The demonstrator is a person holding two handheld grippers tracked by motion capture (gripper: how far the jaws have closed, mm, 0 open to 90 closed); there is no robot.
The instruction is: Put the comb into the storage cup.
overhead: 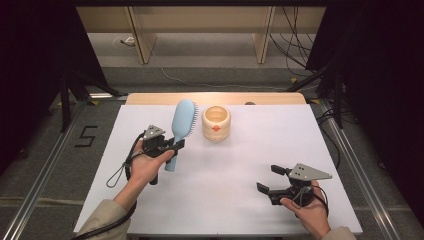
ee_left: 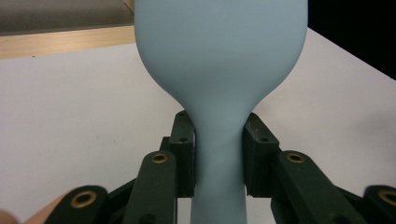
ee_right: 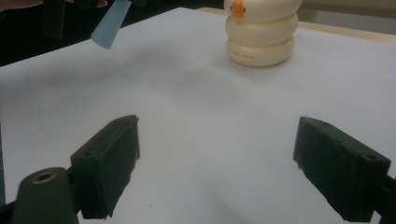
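Note:
A light blue hairbrush [overhead: 182, 125] is lifted off the white table, head pointing away, bristles facing right. My left gripper [overhead: 176, 145] is shut on its handle just below the head; in the left gripper view both pads press the narrow neck of the hairbrush [ee_left: 219, 70]. A cream ribbed cup [overhead: 216, 123] with an orange mark stands just right of the brush head, and the cup [ee_right: 260, 35] also appears far ahead in the right gripper view. My right gripper [overhead: 270, 179] rests low at the front right, open, nothing between its fingers [ee_right: 109, 163].
The white table surface [overhead: 240, 165] stretches between the two grippers. A wooden strip [overhead: 150, 98] runs along the far edge. Black stands and cables sit on the floor beyond and beside the table.

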